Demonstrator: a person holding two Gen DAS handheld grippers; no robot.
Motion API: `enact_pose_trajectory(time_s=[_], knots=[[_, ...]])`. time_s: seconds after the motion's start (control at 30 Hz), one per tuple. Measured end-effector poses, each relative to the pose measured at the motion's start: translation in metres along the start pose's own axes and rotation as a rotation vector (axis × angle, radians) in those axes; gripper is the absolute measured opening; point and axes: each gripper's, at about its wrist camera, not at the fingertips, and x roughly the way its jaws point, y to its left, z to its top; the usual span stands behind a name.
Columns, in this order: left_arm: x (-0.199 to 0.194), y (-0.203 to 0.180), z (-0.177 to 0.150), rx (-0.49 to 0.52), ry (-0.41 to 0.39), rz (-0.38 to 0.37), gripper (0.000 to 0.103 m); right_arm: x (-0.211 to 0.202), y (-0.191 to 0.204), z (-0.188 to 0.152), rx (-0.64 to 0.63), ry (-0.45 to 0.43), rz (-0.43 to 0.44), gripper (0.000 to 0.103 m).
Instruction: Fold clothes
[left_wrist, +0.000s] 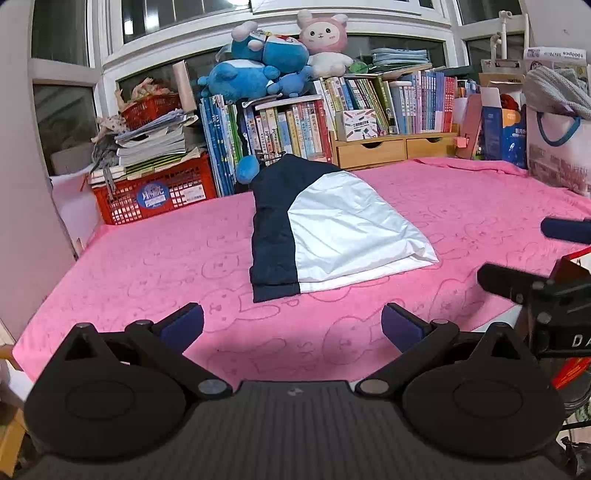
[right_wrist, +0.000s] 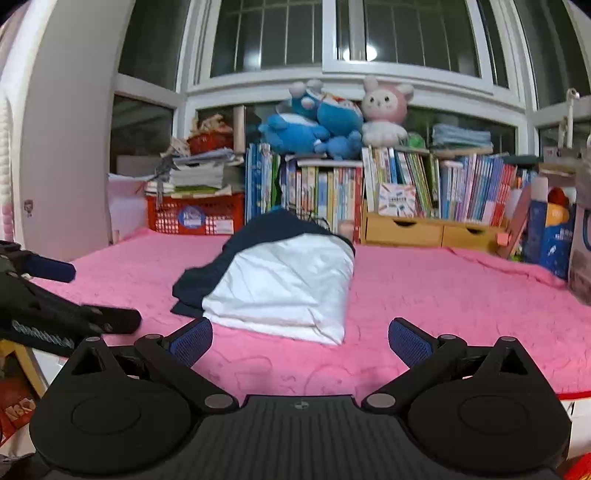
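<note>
Folded garment (left_wrist: 325, 236) on pink blanket (left_wrist: 147, 266), both grippers' jaws wide, empty

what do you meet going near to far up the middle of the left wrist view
left gripper, open over the pink cover → folded navy and white garment → row of books → blue plush toys → window

Left gripper (left_wrist: 291, 325) is held with jaws spread wide, nothing between its blue pads. Right gripper (right_wrist: 300, 341) is likewise spread wide and empty. Each appears in the other's view: right at three o'clock, left at nine o'clock.
</note>
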Motion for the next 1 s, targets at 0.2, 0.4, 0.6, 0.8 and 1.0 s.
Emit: enact_pose_trajectory(time_s=[0.2, 0.4, 0.6, 0.8, 1.0], knots=[[0.005, 0.004, -0.005, -0.025, 0.018, -0.031, 0.103, 0.003, 0.007, -0.001, -0.005, 0.003, -0.015, 0.103], [0.007, 0.008, -0.009, -0.043, 0.027, -0.039, 0.103, 0.007, 0.014, -0.006, -0.015, 0.025, 0.013, 0.103], [0.007, 0.008, -0.012, -0.041, 0.036, -0.034, 0.103, 0.009, 0.016, -0.009, -0.002, 0.041, 0.019, 0.103], [0.008, 0.011, -0.013, -0.062, 0.04, -0.048, 0.103, 0.01, 0.012, -0.011, 0.019, 0.046, 0.021, 0.103], [0.008, 0.011, -0.013, -0.067, 0.042, -0.049, 0.103, 0.011, 0.013, -0.012, 0.022, 0.052, 0.016, 0.103]])
